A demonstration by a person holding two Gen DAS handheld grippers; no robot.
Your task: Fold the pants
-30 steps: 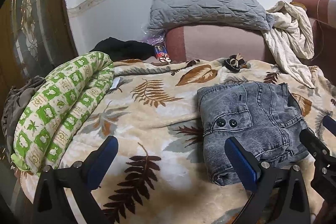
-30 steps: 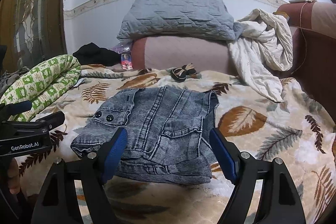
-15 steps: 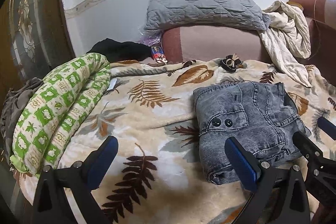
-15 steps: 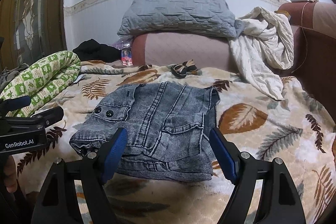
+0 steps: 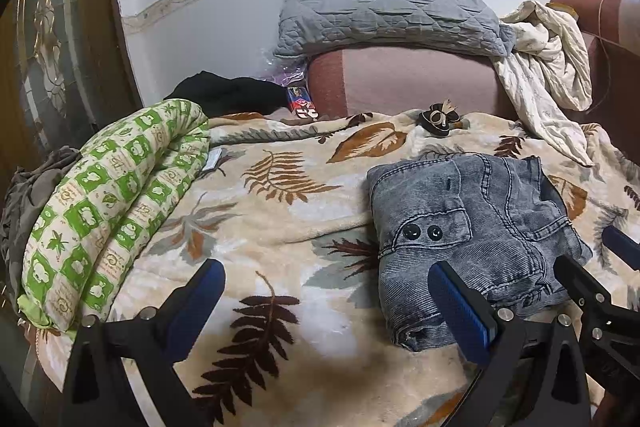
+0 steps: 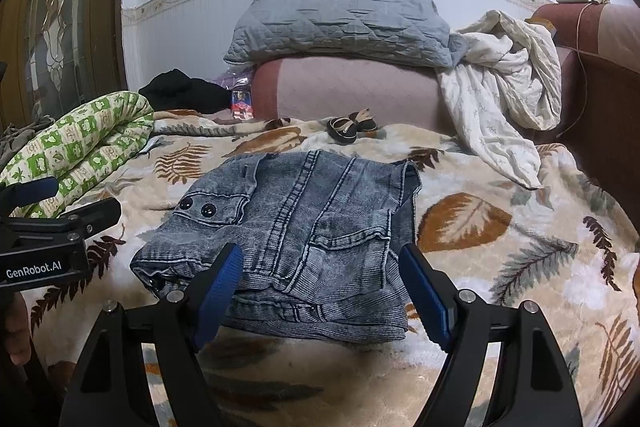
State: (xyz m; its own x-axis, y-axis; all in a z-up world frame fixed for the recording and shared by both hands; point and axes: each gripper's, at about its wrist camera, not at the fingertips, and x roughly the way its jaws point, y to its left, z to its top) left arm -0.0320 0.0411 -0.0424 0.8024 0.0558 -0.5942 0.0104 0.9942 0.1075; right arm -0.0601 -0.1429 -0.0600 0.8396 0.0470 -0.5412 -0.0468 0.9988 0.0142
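- Currently the pants [image 6: 304,239], grey-blue denim, lie as a compact folded bundle on the leaf-print blanket [image 5: 280,227] of the bed, roughly mid-bed, waistband buttons facing up.
- Left gripper [image 5: 326,301]: fingers spread wide, nothing between them; it hangs over bare blanket just beside the bundle's left edge, right finger overlapping the denim in view only.
- Right gripper [image 6: 320,291]: fingers wide apart, empty, poised above the bundle's near edge; pads not pressing on cloth as far as can be told.
- Judgement: fold looks close to done; what remains is likely a final tidy or a release.
- Risk: near edge shows several loose layers stacked unevenly. A pinch that catches only the top layer would peel the bundle open.
- Risk: plush blanket is soft and rumpled; a finger driven too low could snag the pile and drag blanket with denim.
- Risk: both grippers are near each other at the bundle's near-left corner; converging moves could knock them together.
- Green patterned quilt [image 5: 108,211], small dark shoes [image 6: 352,127], grey pillow [image 6: 340,19] sit well apart; no hazard.
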